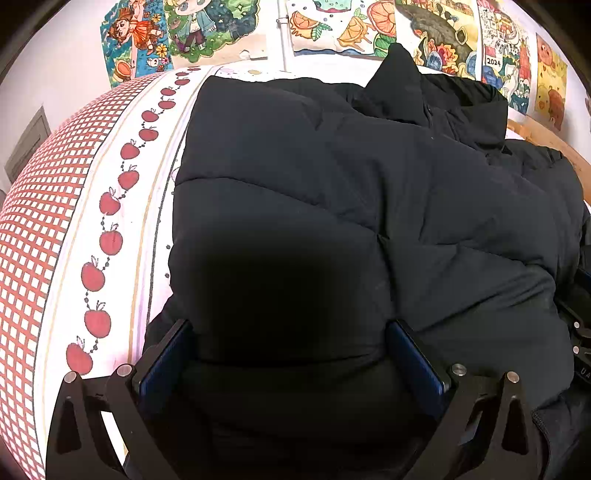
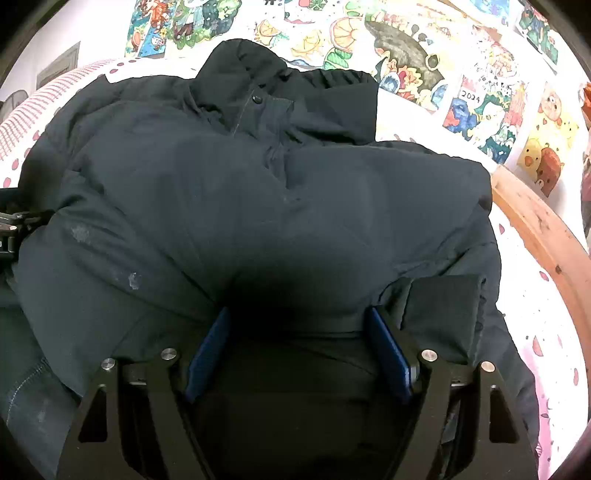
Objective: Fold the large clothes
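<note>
- The black puffer coat point(image 1: 332, 192) lies spread on the bed, collar end toward the far wall, its near hem bunched up under both cameras; it covers most of the bedsheet point(image 1: 122, 206) with the apple border.
- Seen from the right wrist, the collar point(image 2: 258, 85) with its snap sits at the far middle, and a sleeve cuff point(image 2: 443, 310) lies folded in just right of the near hem, which suggests the sleeves are already turned inward.
- The left tool point(image 1: 288, 347) has a thick roll of the near hem between its blue pads point(image 1: 413, 362), which stand wide apart; the padding fills the gap and bulges over it, so it reads as grasping the coat.
- The right tool point(image 2: 295, 339) does likewise on the hem's right part, pads point(image 2: 388, 350) set wide with fabric packed between them, also grasping the coat.
- Holding the hem at two spaced places likely keeps the bulky edge straight for carrying it toward the collar.
- Both tools point down and away toward the far wall; a bit of the left tool's frame shows at the left edge of the right wrist view, so the two are side by side.
- Beyond: drawings point(image 1: 207, 29) on the wall, a wooden bed rail point(image 2: 535, 229) at right.
</note>
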`<action>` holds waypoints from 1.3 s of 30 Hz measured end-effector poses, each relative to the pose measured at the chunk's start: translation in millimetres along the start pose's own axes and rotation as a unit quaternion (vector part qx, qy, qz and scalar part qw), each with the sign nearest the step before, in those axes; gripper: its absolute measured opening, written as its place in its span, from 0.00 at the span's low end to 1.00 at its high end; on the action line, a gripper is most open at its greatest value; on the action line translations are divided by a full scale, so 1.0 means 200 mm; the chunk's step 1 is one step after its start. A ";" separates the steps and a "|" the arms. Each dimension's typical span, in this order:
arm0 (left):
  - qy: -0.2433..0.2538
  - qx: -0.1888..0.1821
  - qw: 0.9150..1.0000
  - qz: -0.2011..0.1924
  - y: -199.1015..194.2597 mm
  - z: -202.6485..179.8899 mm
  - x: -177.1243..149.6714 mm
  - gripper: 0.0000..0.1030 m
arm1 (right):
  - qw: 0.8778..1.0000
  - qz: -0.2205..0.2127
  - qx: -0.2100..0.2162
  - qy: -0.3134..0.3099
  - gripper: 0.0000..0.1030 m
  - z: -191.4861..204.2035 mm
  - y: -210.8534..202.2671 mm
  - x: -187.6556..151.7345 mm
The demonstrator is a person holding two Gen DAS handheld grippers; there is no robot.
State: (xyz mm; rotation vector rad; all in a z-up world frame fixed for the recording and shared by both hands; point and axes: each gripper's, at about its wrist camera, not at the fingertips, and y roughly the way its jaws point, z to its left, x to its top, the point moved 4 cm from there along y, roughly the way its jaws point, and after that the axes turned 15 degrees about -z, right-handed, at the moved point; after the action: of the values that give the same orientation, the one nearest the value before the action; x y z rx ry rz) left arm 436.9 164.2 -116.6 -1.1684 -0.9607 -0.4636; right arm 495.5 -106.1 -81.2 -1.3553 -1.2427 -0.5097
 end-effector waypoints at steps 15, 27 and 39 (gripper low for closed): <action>0.073 0.025 0.996 -0.031 -0.49 0.00 0.13 1.00 | 0.997 -0.042 0.004 0.071 0.80 -0.16 -0.40 0.11; -0.057 -0.012 0.997 -0.058 -1.26 0.13 0.33 1.00 | 0.991 -0.065 0.023 0.111 0.81 -0.33 -1.14 0.29; -0.082 -0.011 0.993 -0.085 -1.97 0.22 0.60 1.00 | 0.991 -0.061 0.023 0.120 0.84 -0.35 -1.82 0.55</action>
State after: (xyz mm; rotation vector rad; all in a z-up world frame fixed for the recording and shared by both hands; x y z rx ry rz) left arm 190.6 81.9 205.5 -1.1634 -1.2055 -0.5214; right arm 242.5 -213.7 191.1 -1.1469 -1.1356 -0.7051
